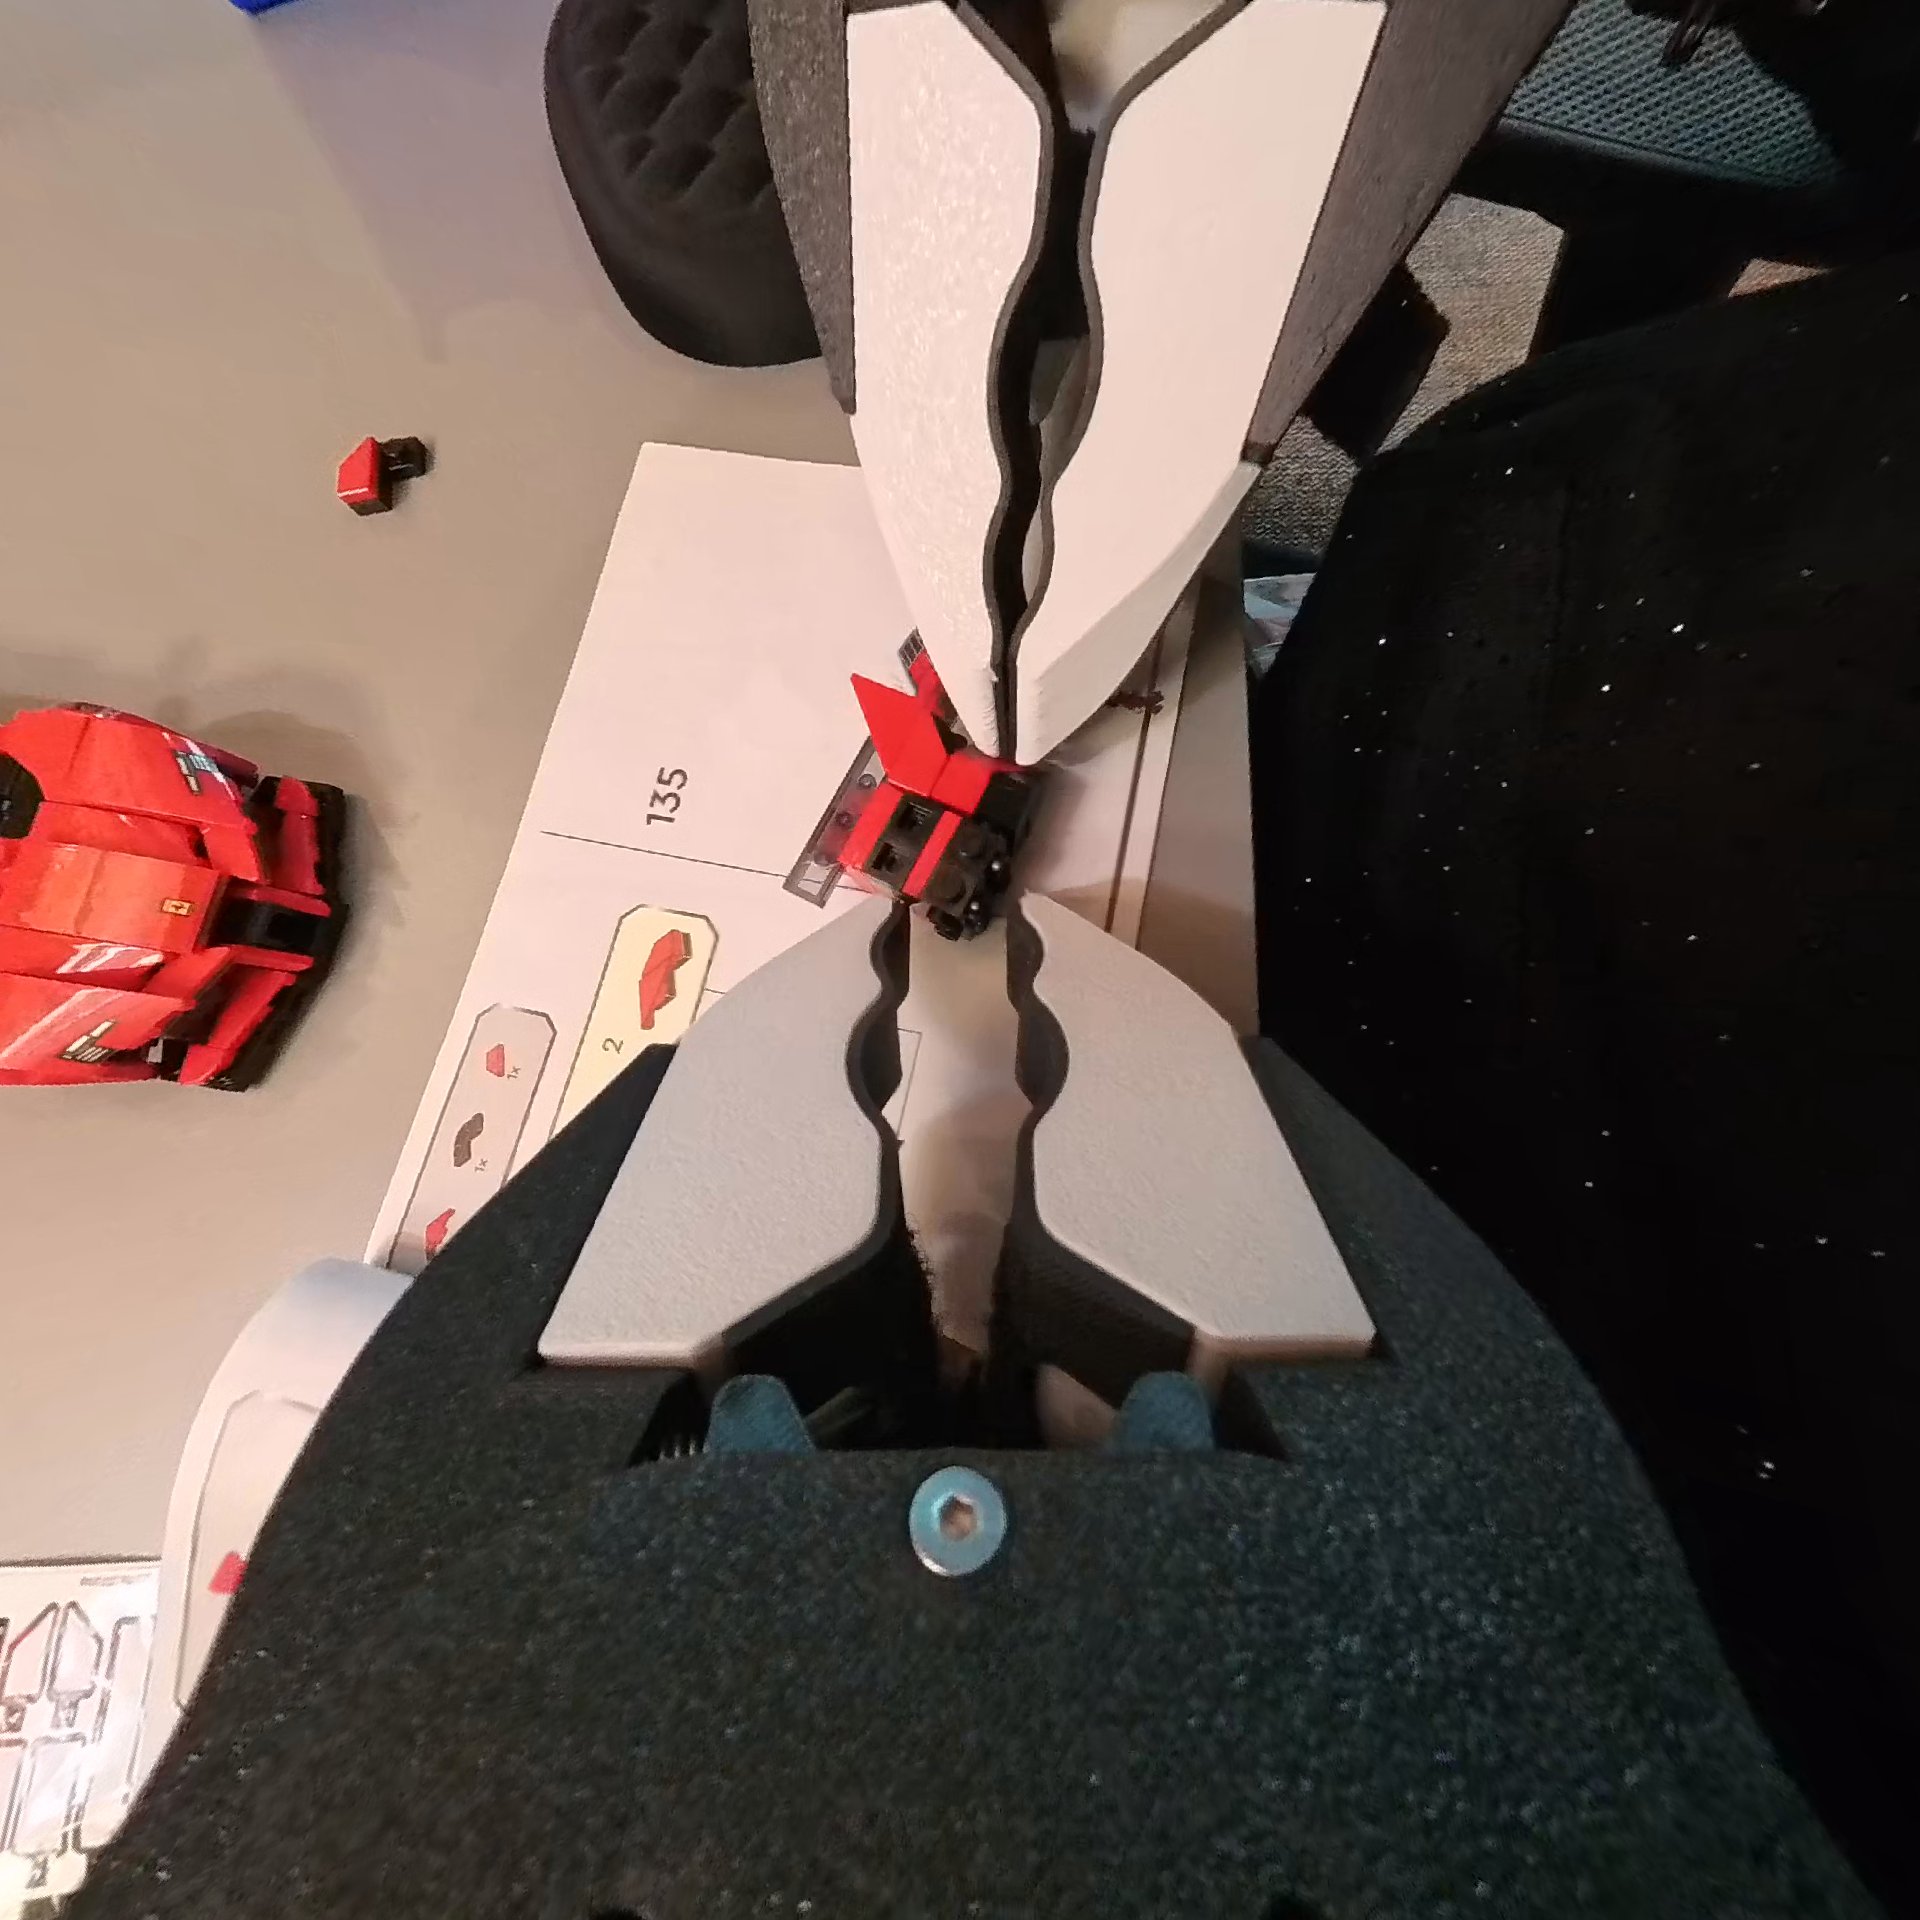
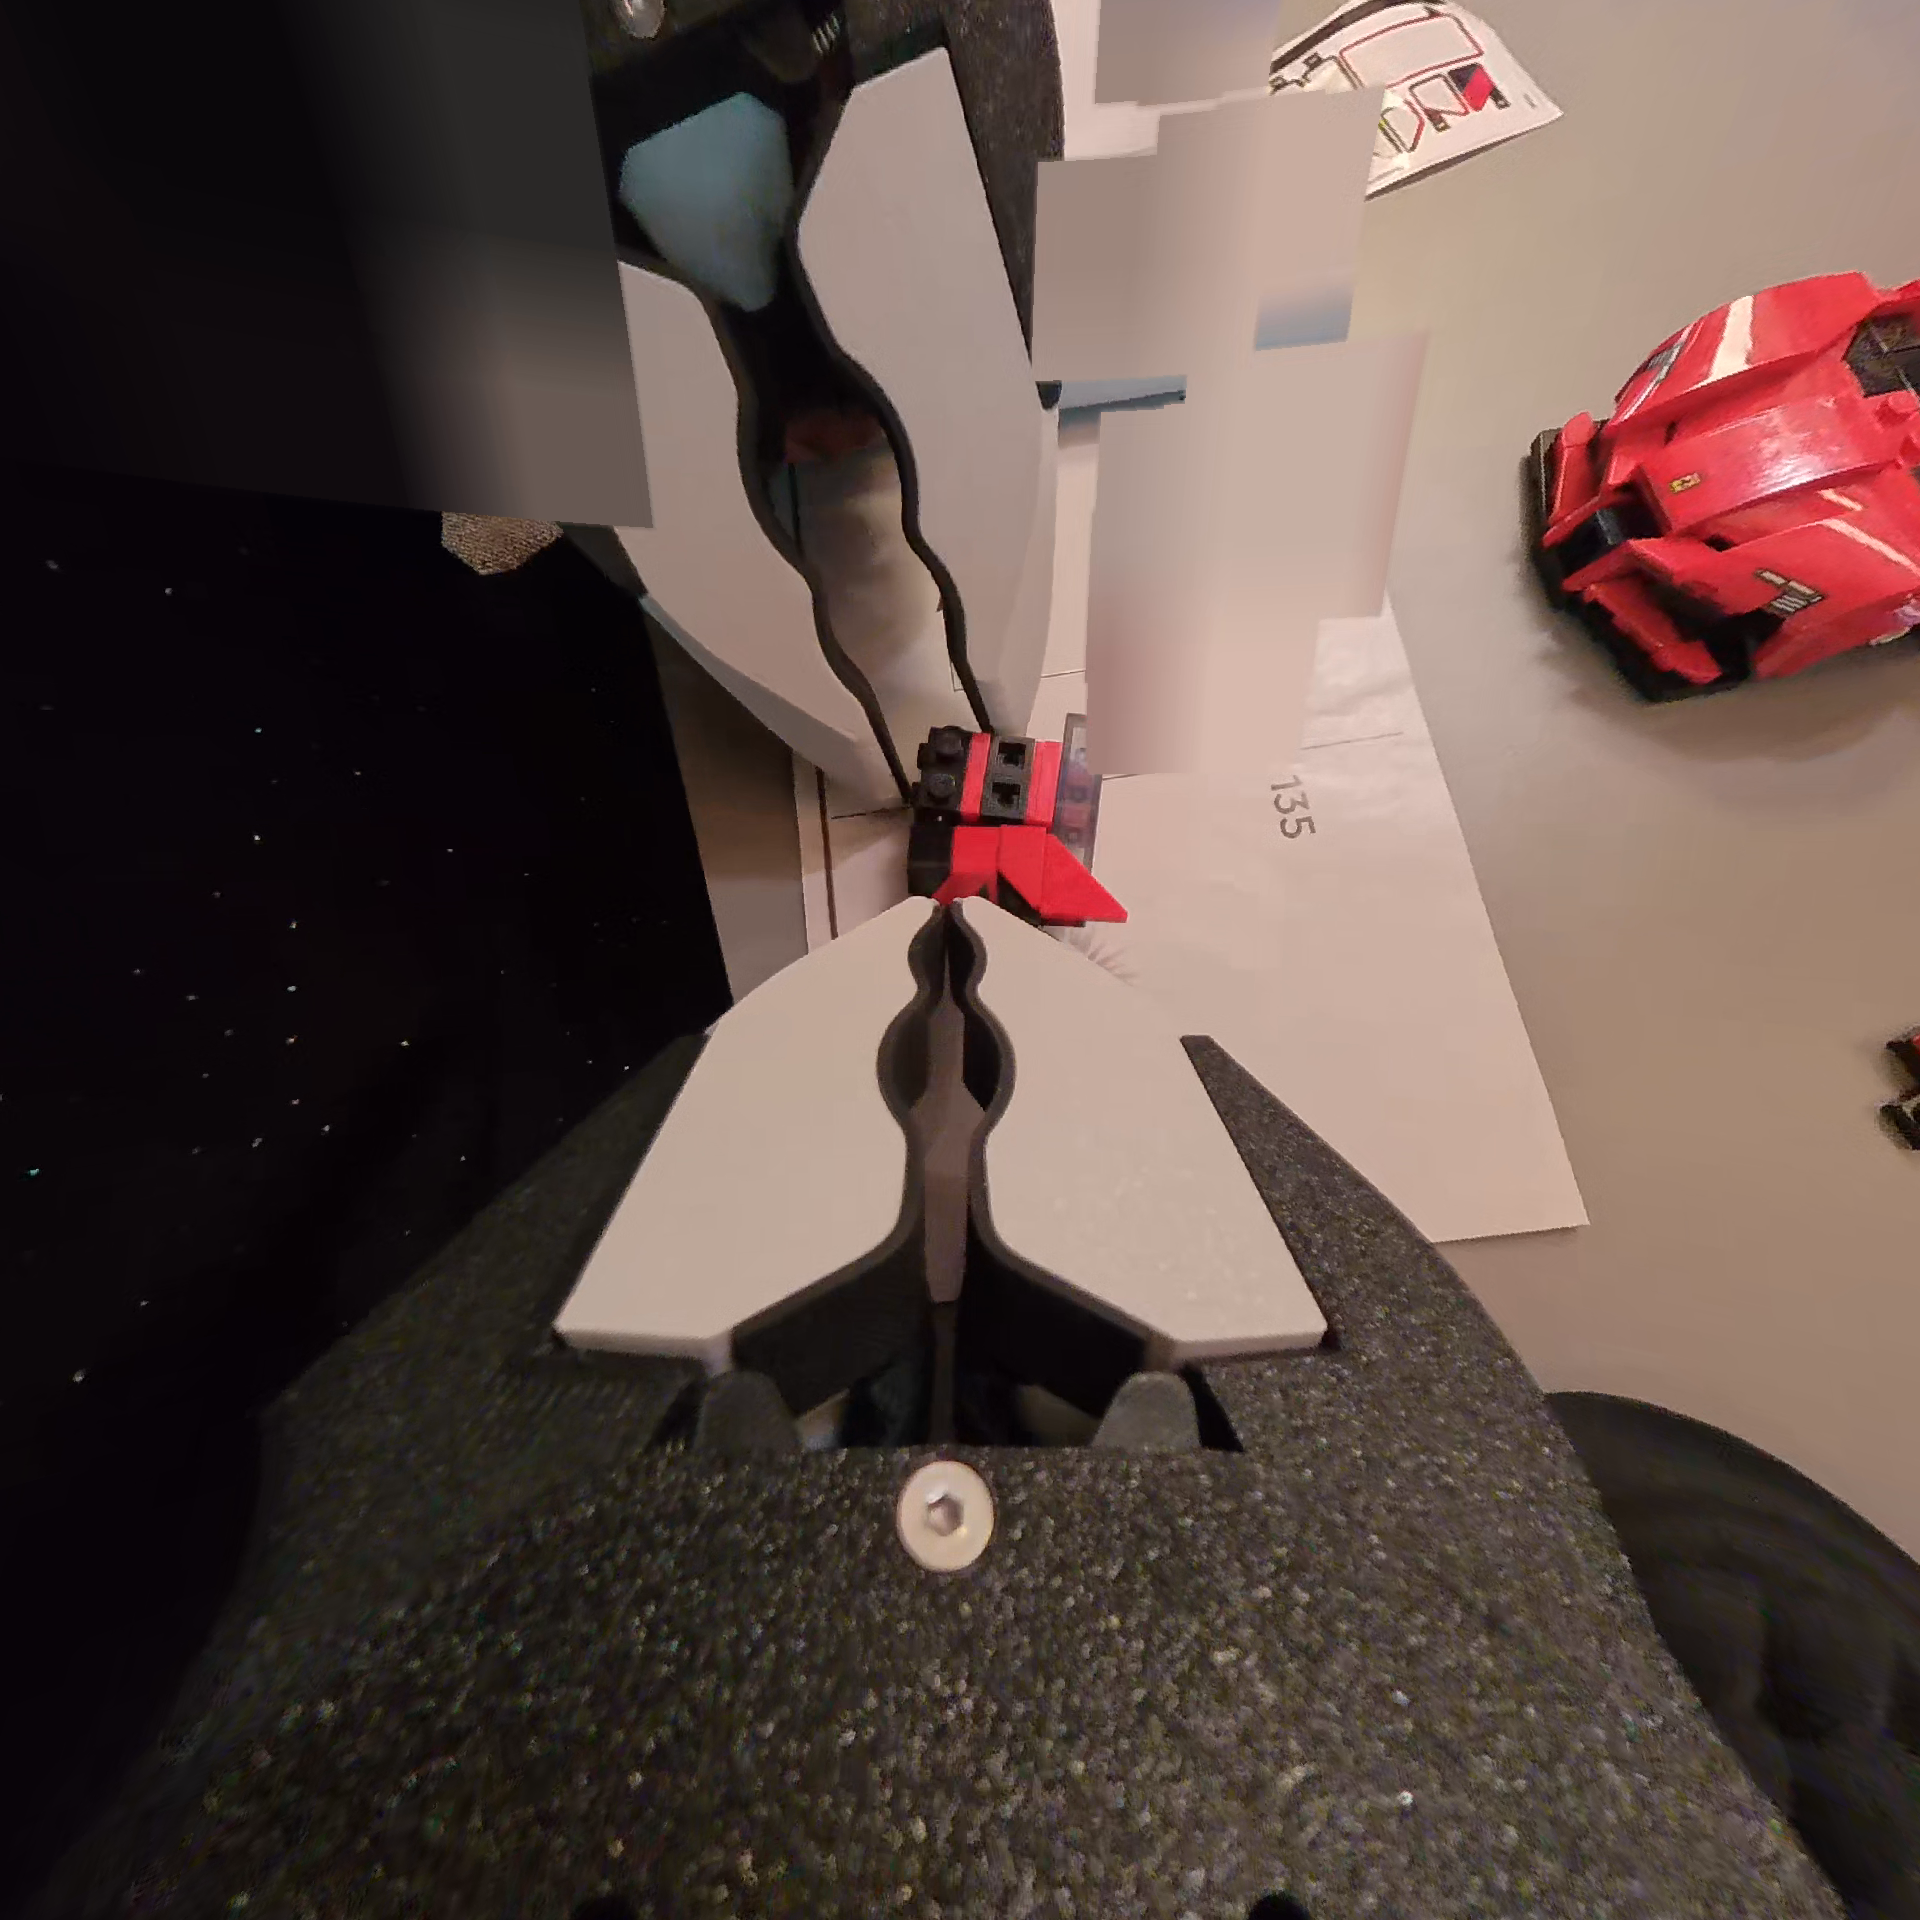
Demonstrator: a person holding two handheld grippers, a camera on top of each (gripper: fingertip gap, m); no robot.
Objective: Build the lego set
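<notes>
A small red and black lego sub-assembly (image 1: 935, 831) hangs above the open instruction booklet (image 1: 707, 665). My left gripper (image 1: 956, 914) is shut on its black studded end, with a fingertip on each side. My right gripper (image 2: 948, 909) is shut, and its closed fingertips touch the red sloped piece of the sub-assembly (image 2: 987, 831). In the left wrist view the right gripper (image 1: 1006, 727) comes in from the top. In the right wrist view the left gripper (image 2: 940, 758) comes in from the top and clasps the black end.
A built red lego car (image 1: 135, 894) stands on the grey table (image 1: 208, 312); it also shows in the right wrist view (image 2: 1745, 488). A small loose red and black piece (image 1: 379, 473) lies beyond it. A sticker sheet (image 2: 1423, 94) and a black foam case (image 1: 665, 208) lie nearby. Dark fabric (image 1: 1610, 935) borders the table. The tips of both grippers are at nearly the same place. The black foam case (image 1: 665, 208) is about 15 cm from both grippers' fingertips. Seen from the right wrist view (image 2: 1772, 1571) as well.
</notes>
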